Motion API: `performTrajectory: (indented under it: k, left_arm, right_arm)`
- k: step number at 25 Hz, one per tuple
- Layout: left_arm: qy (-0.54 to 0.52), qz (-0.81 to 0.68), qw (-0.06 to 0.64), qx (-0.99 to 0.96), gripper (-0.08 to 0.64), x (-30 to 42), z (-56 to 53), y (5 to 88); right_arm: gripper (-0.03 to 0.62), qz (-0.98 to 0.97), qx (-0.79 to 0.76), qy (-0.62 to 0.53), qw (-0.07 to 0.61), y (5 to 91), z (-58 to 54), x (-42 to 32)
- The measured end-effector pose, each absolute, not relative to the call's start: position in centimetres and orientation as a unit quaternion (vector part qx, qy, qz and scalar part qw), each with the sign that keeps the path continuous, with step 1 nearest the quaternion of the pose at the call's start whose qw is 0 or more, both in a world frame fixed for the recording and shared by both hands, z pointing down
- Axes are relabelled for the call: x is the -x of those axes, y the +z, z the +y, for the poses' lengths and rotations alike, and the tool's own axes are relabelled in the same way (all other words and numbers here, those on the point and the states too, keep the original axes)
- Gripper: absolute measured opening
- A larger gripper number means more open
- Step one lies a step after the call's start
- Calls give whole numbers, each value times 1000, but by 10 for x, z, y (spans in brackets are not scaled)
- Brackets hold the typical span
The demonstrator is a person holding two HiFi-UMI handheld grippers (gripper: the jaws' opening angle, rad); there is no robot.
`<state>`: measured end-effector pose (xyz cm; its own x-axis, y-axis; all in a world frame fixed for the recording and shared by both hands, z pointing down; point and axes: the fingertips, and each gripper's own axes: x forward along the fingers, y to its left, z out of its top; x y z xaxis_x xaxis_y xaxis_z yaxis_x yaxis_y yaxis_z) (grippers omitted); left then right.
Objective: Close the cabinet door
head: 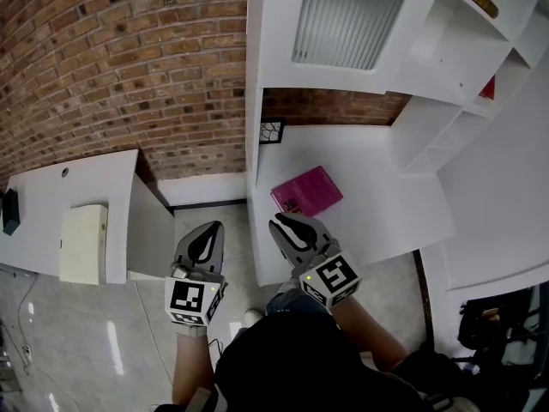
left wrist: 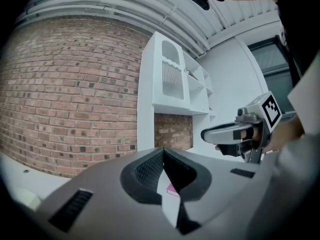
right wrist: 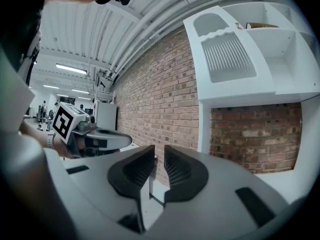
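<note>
The white wall cabinet has a ribbed-glass door (head: 347, 15) that lies flush with its frame; the door also shows in the left gripper view (left wrist: 172, 79) and the right gripper view (right wrist: 227, 56). Both grippers hover low, well below and in front of the cabinet, touching nothing. My left gripper (head: 210, 227) (left wrist: 163, 151) is shut and empty, over the floor gap beside the desk. My right gripper (head: 281, 221) (right wrist: 160, 151) sits at the desk's front edge, its jaws nearly together with only a thin slit and nothing in them.
A pink book (head: 306, 190) lies on the white desk (head: 386, 213) under the cabinet. Open white shelves (head: 480, 50) stand to the right. A low white cabinet (head: 94, 187) with a cream box (head: 83, 243) is at the left, against the brick wall (head: 120, 58).
</note>
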<state>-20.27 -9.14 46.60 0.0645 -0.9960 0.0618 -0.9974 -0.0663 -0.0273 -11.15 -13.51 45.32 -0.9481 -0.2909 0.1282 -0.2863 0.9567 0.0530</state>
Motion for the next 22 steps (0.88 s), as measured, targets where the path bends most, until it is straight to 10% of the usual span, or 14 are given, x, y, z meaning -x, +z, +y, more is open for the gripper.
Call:
performTrajectory:
  k: [22]
  left_arm:
    - [35, -697, -17, -716, 6, 207, -79, 451]
  right_arm:
    - [57, -990, -122, -20, 66, 451, -124, 124]
